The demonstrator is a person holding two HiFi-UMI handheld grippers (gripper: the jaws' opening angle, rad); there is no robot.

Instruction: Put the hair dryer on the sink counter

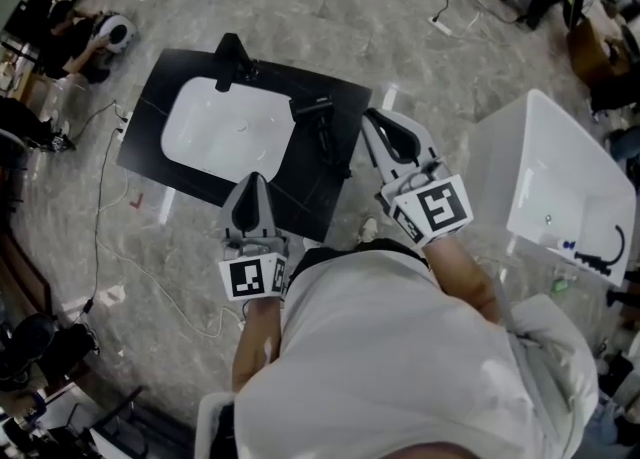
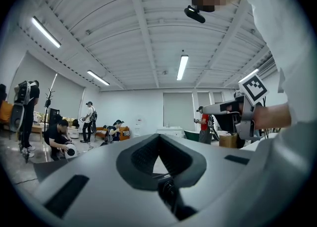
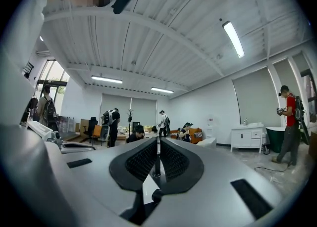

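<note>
The black hair dryer (image 1: 318,123) lies on the black sink counter (image 1: 330,187), just right of the white basin (image 1: 228,132); no gripper touches it. In the head view my left gripper (image 1: 254,179) hovers over the counter's near edge, shut and holding nothing. My right gripper (image 1: 371,116) is beside the counter's right edge, close to the dryer, also shut with nothing in it. Both gripper views look out across the room and at the ceiling: the left gripper (image 2: 158,137) and the right gripper (image 3: 158,140) each show their jaws closed together. Neither shows the dryer.
A black faucet (image 1: 233,55) stands at the counter's far side. A large white tub (image 1: 560,182) sits to the right on the marble floor. Cables (image 1: 150,267) trail over the floor on the left. Several people (image 2: 59,134) stand and sit across the room.
</note>
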